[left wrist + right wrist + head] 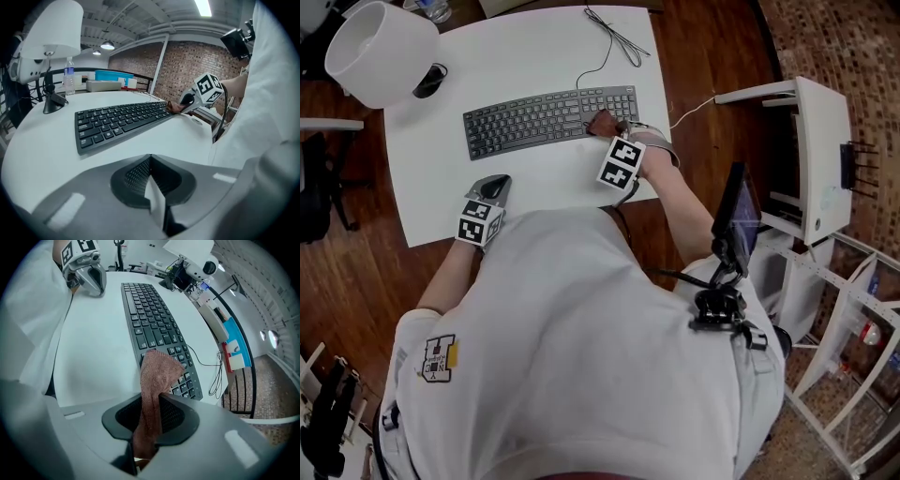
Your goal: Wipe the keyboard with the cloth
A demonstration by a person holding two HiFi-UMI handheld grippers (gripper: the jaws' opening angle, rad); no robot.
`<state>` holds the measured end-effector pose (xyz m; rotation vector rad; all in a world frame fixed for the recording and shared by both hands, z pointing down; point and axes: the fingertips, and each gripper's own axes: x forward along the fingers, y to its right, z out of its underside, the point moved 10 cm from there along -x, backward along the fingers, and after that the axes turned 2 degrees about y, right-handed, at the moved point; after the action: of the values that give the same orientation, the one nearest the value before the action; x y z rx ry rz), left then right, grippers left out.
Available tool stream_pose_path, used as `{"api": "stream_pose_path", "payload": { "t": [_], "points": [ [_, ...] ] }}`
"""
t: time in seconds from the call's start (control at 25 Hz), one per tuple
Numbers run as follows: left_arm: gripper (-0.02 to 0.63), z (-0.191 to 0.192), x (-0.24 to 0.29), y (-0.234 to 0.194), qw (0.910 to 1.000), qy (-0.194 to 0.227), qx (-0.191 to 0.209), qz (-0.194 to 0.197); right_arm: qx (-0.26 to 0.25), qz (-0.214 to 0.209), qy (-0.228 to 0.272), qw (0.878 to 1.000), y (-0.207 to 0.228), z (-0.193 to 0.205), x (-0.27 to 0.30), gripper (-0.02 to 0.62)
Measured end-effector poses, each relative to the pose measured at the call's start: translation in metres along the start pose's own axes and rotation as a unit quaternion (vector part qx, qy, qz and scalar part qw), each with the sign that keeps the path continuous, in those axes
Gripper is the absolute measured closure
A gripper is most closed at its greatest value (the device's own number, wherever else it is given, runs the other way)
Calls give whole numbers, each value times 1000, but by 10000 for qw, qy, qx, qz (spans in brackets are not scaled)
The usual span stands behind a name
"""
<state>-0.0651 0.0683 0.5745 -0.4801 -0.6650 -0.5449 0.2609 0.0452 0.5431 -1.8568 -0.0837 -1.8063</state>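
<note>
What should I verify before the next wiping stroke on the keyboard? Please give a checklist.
1. Cloth gripped: ok, the right claw is shut on the cloth.
2. Cloth on keys: ok, it lies on the keyboard at its right end.
3. Left claw clear: ok, shut, empty, over the table, apart from the keyboard.
4. Cable out of path: ok, it runs behind the keyboard.
5. Keyboard steadied: not ok, nothing holds it.

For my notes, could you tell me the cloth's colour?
Reddish brown cloth, clearest in the right gripper view.

A white table [534, 56] stands on a wooden floor [337, 281], with a brick wall [187, 61] and ceiling lights [203, 7].
</note>
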Motion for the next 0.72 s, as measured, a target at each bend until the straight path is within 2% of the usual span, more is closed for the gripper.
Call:
{"api": "stream_pose_path", "payload": {
  "t": [0.2,0.44,0.56,0.72],
  "points": [
    [606,-2,-4,4,10000,30,13,-53,84,160,263,9995,33,-17,-10,515],
    [606,-4,-3,2,9999,-1,79,-141,-253,409,464,9978,81,-64,8,515],
    [606,-3,-1,3,9998,-26,79,-159,-439,372,379,9976,83,-74,19,514],
    [606,-2,-4,2,9998,-28,134,-144,-405,309,387,9980,68,-70,11,514]
  ]
}}
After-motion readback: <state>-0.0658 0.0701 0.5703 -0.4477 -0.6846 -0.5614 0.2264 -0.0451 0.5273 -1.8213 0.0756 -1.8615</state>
